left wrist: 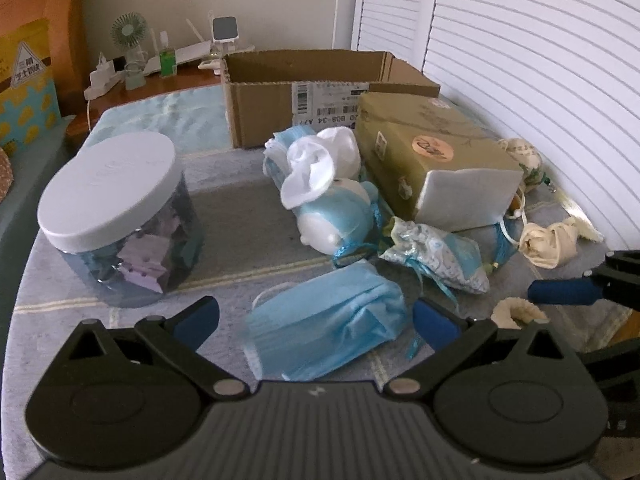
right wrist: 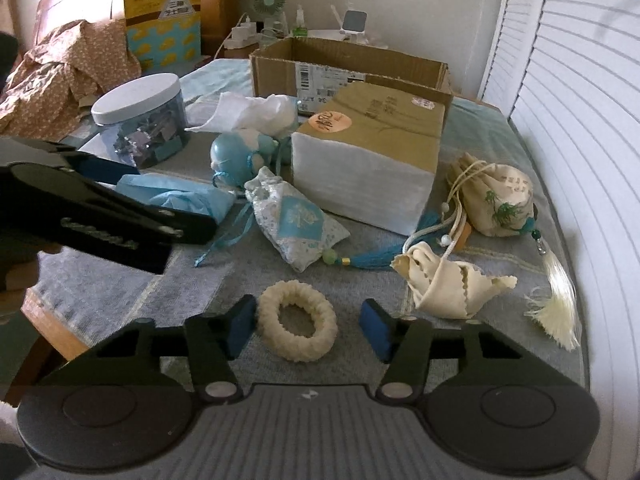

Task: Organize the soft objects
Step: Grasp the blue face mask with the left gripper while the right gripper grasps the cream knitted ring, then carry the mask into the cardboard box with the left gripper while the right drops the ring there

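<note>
A crumpled stack of blue face masks (left wrist: pixel 324 320) lies on the grey cloth between the wide-apart pads of my left gripper (left wrist: pixel 316 322), which is open and touches nothing. In the right wrist view a cream fluffy hair ring (right wrist: pixel 298 326) lies flat between the pads of my right gripper (right wrist: pixel 308 326). The left pad is at the ring's edge and the right pad stands clear of it, so this gripper is open. Further back lie a blue and white sachet (right wrist: pixel 296 224), a cream pouch (right wrist: pixel 448 284), a beige drawstring bag (right wrist: pixel 500 200) and a blue plush toy (left wrist: pixel 340 216).
An open cardboard box (left wrist: pixel 280 100) stands at the back, with an olive tissue pack (left wrist: pixel 432 160) in front of it. A lidded plastic jar (left wrist: pixel 120 216) stands at the left. White shutters (right wrist: pixel 580 140) run along the right. The table edge (right wrist: pixel 44 312) is near left.
</note>
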`<state>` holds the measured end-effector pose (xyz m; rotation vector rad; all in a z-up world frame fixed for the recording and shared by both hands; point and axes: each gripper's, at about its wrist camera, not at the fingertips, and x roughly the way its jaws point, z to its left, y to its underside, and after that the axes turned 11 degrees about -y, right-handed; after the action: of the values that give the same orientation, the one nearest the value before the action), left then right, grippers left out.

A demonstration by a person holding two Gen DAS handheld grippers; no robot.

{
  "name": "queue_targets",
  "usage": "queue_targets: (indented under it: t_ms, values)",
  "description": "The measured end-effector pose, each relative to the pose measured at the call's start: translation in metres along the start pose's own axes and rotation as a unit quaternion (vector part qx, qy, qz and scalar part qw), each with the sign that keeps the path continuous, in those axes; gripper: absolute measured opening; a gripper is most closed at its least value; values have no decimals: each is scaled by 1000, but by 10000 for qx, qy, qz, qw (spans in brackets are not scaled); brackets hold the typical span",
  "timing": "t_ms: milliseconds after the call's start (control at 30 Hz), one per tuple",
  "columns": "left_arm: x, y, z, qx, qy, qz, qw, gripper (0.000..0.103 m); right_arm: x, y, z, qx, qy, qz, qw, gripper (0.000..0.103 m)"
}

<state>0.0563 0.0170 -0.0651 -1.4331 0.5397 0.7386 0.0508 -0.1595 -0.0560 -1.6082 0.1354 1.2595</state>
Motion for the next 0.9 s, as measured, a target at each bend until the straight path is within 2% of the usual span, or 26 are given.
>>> queue_targets:
  t_ms: [133, 200, 267, 300, 467, 700, 900]
  values:
    - [3, 0, -2, 4, -23, 38, 10000, 97, 0, 0, 5, -125, -38, 35, 9999, 47]
    - [4, -1, 0, -54, 75, 88, 9999, 84, -1, 0, 7, -149, -39, 61, 9999, 45]
    - [2, -1, 2, -96, 119, 86, 9998, 79, -3, 0, 8, -186, -33, 75, 9998, 39]
    - [2, -2, 2, -86, 155, 98, 9998, 74, -3, 0, 9, -190, -38, 80, 9998, 38]
    - [-5, -4, 5, 22, 244, 96, 9997, 64, -8, 0, 10, -196, 29, 85, 9998, 35]
    - [-25, -11, 11, 390, 275, -37, 9989, 63, -23, -6, 8, -187, 73, -56, 9998, 35]
    - [-44, -29, 18, 680, 473, -108, 9965, 63, -39, -19, 8, -221, 75, -261, 9994, 35]
